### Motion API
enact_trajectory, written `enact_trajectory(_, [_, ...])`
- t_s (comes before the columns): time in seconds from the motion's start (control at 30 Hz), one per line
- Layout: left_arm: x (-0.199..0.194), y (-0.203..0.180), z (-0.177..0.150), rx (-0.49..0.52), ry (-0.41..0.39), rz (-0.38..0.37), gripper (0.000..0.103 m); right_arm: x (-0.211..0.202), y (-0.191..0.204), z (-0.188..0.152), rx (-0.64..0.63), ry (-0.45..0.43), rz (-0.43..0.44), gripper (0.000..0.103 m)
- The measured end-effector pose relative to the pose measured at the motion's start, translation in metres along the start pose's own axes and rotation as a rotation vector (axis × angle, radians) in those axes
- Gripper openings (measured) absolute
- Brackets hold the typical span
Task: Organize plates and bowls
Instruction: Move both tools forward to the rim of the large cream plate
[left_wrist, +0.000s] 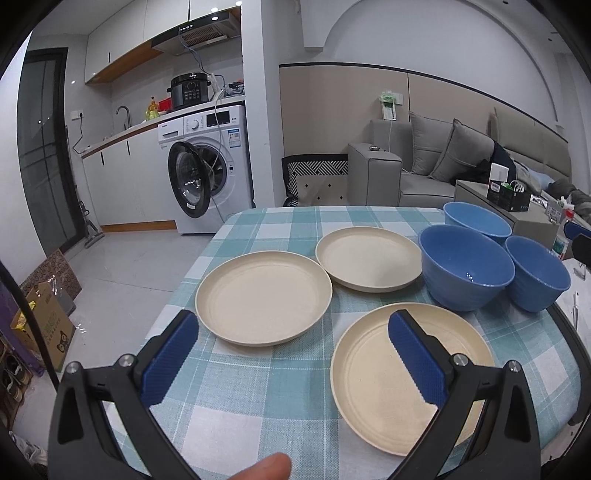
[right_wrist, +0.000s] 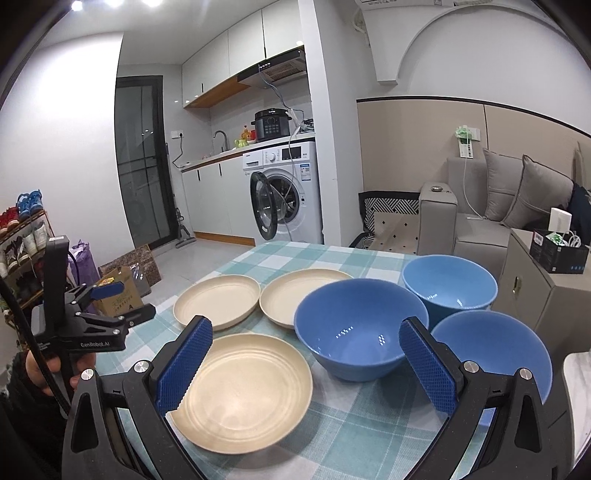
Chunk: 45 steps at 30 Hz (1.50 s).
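Plates (left_wrist: 263, 297) and bowls (right_wrist: 360, 326) on checked tablecloth (left_wrist: 258, 387), below both grippers. Left gripper (left_wrist: 291, 354) wide open, holding nothing, above nearest plate (left_wrist: 373, 384). Right gripper (right_wrist: 304, 363) wide open too, empty, before middle bowl.

plates (left_wrist: 264, 297) cream; bowls (left_wrist: 466, 266) blue; tablecloth (left_wrist: 258, 402) teal-white check

Bare checked cloth on the bench (right_wrist: 332, 435) lies open just in front of the nearest cream plate (right_wrist: 243, 391). Behind that plate, two more cream plates (right_wrist: 218, 301) and three blue bowls (right_wrist: 360, 328) crowd together, touching or nearly so, with only narrow gaps between them.
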<state>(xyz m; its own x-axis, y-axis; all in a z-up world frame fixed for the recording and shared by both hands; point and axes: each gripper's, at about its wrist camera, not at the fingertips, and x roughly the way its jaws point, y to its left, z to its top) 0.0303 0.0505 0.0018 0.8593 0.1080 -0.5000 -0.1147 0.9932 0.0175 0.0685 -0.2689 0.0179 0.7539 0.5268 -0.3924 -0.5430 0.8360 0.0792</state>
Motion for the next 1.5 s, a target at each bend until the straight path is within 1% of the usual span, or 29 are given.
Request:
enact_trajectory(0.1, [-0.001,0.005,0.005,-0.004,-0.015,0.005,0.103,0.005,0.006,0.009,-0.020,-0.004,0.004,0.103])
enact_trajectory(0.2, [-0.002,0.010,0.011,-0.003,-0.035,0.040,0.103,0.009,0.010,0.017,-0.020,-0.003,0.023,0.103])
enact_trajectory(0.27, [-0.002,0.014,0.014,-0.016,-0.041,0.048,0.103,0.014,0.013,0.023,-0.024,-0.001,0.025,0.103])
enact_trajectory(0.37, [0.001,0.021,0.018,-0.030,-0.038,0.049,0.103,0.022,0.018,0.032,-0.036,0.001,0.034,0.103])
enact_trajectory(0.5, [0.007,0.023,0.022,-0.001,-0.025,0.073,0.103,0.034,0.024,0.045,-0.056,0.005,0.044,0.103])
enact_trajectory(0.6, [0.010,0.025,0.023,-0.002,-0.023,0.065,0.103,0.045,0.027,0.054,-0.058,0.010,0.065,0.103])
enact_trajectory(0.73, [0.014,0.032,0.027,-0.017,-0.029,0.057,0.103,0.058,0.032,0.065,-0.063,0.016,0.075,0.103])
enact_trajectory(0.93, [0.024,0.052,0.032,-0.078,-0.024,0.073,0.103,0.077,0.036,0.080,-0.084,0.030,0.093,0.103])
enact_trajectory(1.07, [0.034,0.059,0.033,-0.094,-0.009,0.082,0.103,0.097,0.039,0.086,-0.091,0.065,0.106,0.103])
enact_trajectory(1.3, [0.057,0.068,0.032,-0.107,0.021,0.082,0.103,0.135,0.046,0.081,-0.098,0.135,0.138,0.103])
enact_trajectory(1.5, [0.075,0.078,0.030,-0.140,0.048,0.081,0.103,0.167,0.054,0.078,-0.102,0.187,0.146,0.103])
